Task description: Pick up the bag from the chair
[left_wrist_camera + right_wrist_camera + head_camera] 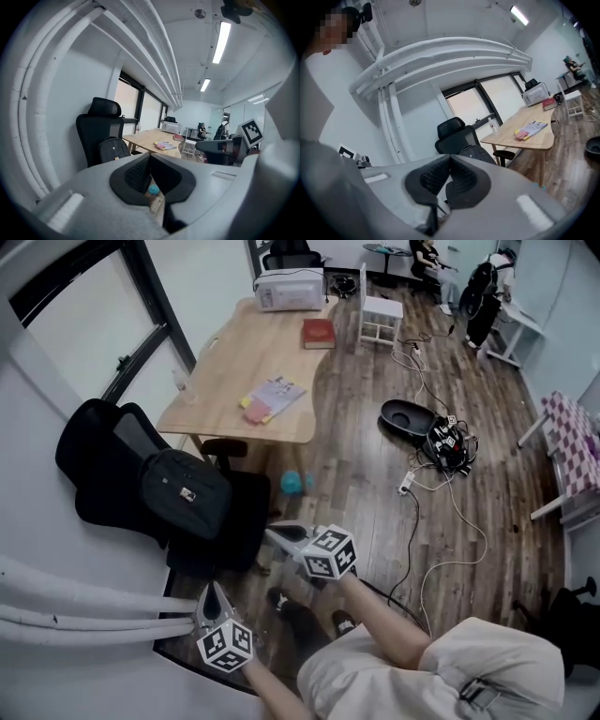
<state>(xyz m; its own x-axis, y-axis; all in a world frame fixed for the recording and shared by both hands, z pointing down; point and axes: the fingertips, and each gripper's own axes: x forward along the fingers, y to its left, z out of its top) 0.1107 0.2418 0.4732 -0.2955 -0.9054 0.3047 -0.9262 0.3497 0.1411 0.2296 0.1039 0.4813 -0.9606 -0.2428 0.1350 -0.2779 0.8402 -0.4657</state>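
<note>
A black backpack (186, 491) sits on the seat of a black office chair (98, 460) at the left, leaning against the backrest. My left gripper (208, 592) is low in the head view, in front of the chair and a short way from the bag, jaws shut and empty. My right gripper (274, 534) points at the chair's right side, beside the seat edge, also shut and empty. In the left gripper view the bag (114, 149) and chair (99, 125) lie ahead, left of the jaws. The right gripper view shows the bag (476, 152) just beyond the closed tips, with the chair (457, 133) behind it.
A wooden table (225, 381) stands right behind the chair with papers (272, 397), a red book (318, 333) and a white appliance (289, 289). A teal ball (293, 483) lies on the floor under the table. White pipes (75, 615) run along the wall at left. Cables (441, 442) trail across the floor at right.
</note>
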